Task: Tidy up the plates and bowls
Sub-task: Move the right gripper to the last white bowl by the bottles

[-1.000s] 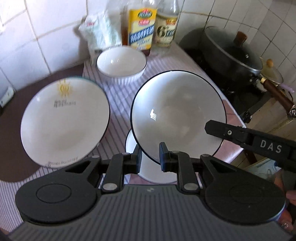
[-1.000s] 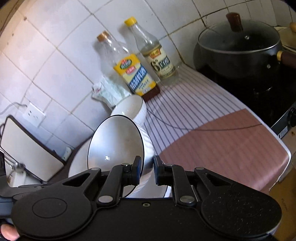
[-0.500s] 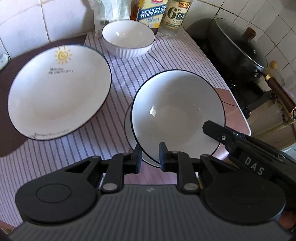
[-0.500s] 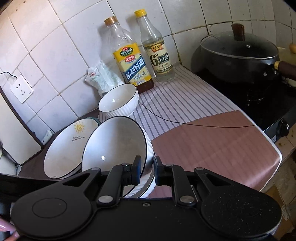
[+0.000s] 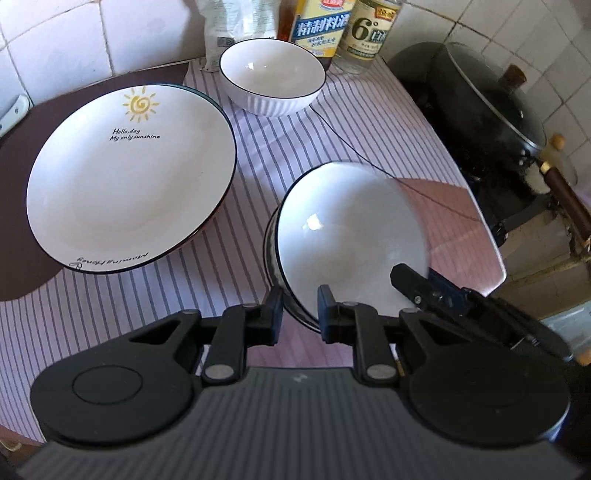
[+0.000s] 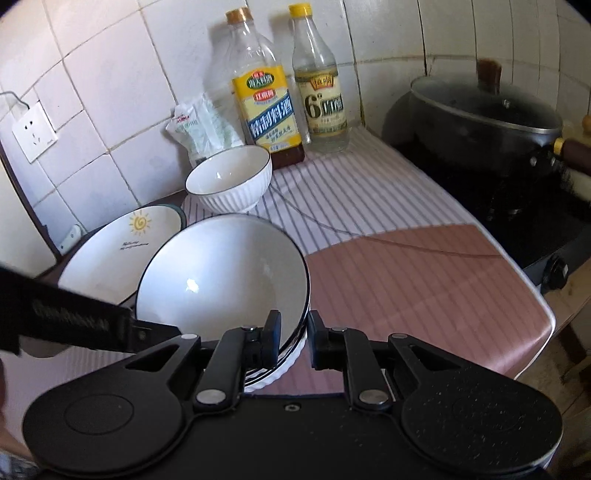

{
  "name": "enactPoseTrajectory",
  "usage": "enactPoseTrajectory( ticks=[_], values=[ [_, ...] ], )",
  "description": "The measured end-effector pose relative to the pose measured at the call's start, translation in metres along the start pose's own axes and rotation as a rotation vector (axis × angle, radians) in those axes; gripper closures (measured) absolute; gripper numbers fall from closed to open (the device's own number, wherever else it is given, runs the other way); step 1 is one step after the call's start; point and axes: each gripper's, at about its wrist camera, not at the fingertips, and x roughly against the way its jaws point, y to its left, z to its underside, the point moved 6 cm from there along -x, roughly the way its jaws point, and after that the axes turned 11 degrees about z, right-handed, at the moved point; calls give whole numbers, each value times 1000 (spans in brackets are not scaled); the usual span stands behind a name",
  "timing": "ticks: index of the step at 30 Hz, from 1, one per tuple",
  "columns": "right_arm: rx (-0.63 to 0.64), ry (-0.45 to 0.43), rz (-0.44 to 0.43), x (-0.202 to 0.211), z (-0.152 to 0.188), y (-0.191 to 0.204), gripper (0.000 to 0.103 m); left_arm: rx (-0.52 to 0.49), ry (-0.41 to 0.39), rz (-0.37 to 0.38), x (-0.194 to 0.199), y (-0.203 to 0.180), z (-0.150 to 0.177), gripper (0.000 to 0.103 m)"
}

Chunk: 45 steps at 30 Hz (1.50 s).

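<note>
Gripping near rim of the black-rimmed bowl (image 5: 351, 236) from both sides: left gripper (image 5: 299, 310) clamped on its near-left edge, right gripper (image 6: 293, 334) closed on its near-right edge, over a second ribbed bowl (image 6: 284, 369) nested beneath. Glazed ceramic, likely slick, rigid, chippable; best pinched at the rim. Farther left, sun plate (image 5: 129, 177) flat on striped mat (image 5: 369, 129); far back, small ribbed bowl (image 5: 271, 77) by the bottles (image 5: 343, 22).

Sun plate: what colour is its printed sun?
Yellow; the sun plate shows it best in the left wrist view.
</note>
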Motion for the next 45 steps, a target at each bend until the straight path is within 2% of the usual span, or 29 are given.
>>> enactPoseTrajectory(
  ticks=[5, 13, 15, 18, 20, 23, 26, 30, 33, 38, 40, 42, 45],
  values=[
    [32, -20, 9, 1, -1, 1, 85, 9, -11, 12, -1, 5, 2, 82],
    [-24, -3, -87, 15, -13, -8, 81, 27, -32, 39, 13, 10, 3, 79],
    [-22, -8, -132, 21, -21, -9, 74, 28, -48, 42, 21, 11, 0, 79],
    [-7, -8, -213, 31, -35, -7, 63, 41, -103, 90, 32, 16, -8, 70],
    [11, -22, -244, 37, -45, -5, 60, 42, -124, 95, 37, 21, -15, 69],
    [40, -47, -287, 42, -59, -3, 51, 37, -161, 83, 47, 28, -25, 68],
    [52, -65, -315, 42, -70, -1, 48, 25, -194, 86, 56, 33, -36, 64],
    [50, -59, -348, 35, -81, 0, 42, 6, -227, 57, 62, 46, -54, 63],
    [34, -33, -377, 22, -87, 1, 42, 9, -262, 51, 65, 58, -65, 62],
    [-78, 35, -414, -13, -99, 4, 42, 30, -286, 32, 64, 77, -76, 62],
    [-119, 63, -424, -27, -104, 5, 42, 15, -287, 27, 61, 80, -82, 61],
    [-161, 97, -431, -40, -109, 5, 41, -3, -279, 21, 57, 81, -91, 56],
    [-209, 161, -463, -58, -118, 6, 41, -68, -275, 19, 50, 75, -109, 52]
  ],
)
